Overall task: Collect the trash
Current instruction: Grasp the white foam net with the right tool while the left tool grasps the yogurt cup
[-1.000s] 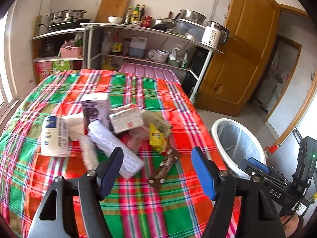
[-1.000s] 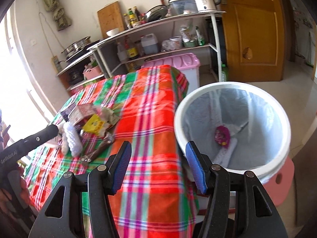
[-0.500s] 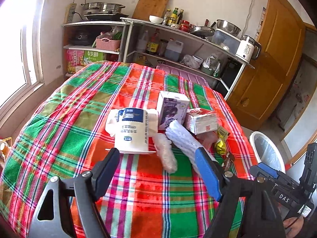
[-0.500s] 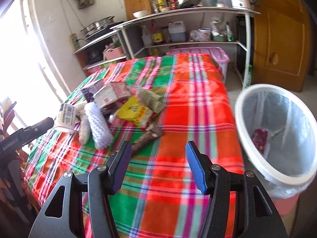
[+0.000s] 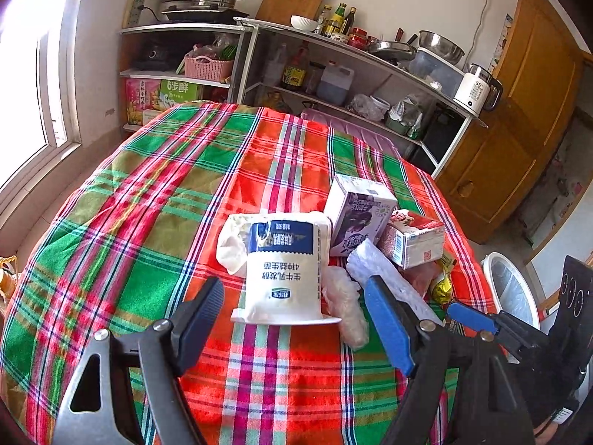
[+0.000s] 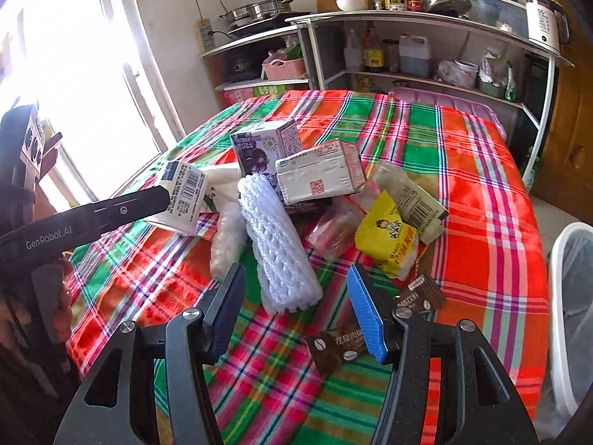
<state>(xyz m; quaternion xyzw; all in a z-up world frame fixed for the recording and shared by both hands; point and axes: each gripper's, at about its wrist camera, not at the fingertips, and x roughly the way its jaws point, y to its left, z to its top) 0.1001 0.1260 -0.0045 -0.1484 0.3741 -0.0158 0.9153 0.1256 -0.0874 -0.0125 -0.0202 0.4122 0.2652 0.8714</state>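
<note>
Closing in on the trash [image 6: 296, 200], heaped on the right-hand part of the table [image 5: 129, 222] over the plaid cloth: a white milk pouch [image 5: 283, 270] with a blue label, a purple carton [image 5: 361, 215], a pink carton [image 5: 411, 239] resting against it, a white foam net sleeve [image 6: 281, 248], a crumpled clear bag [image 5: 344, 307], a yellow packet [image 6: 389, 237] and a brown coffee sachet [image 6: 341, 345]. Swinging the right gripper [image 6: 296, 274] off the bin [image 6: 556, 259], filling that view a second ago and now showing only as a white rim at the far right edge, beside the table and lower than its top. Lining the right gripper up on the foam net sleeve, with the sleeve's near end framed in the gap ahead of the blue pads and no contact showing. Shifting the left gripper [image 5: 292, 296] from the brown-sachet side of the heap across to the milk pouch, now framing the pouch's lower seam between the fingers, near but apart. Holding both pairs of jaws spread wide, gripping nothing. Working close together, with one left finger crossing in front of the pouch in the right wrist view. Judging from this: ending a trip to the bin and starting the next pick, probably two pieces at once. Leaving nearly the whole heap still to clear, with only a pink item and a pale one showing in the bin a second ago. Expecting soft, yielding grips on both sleeve and pouch.
</note>
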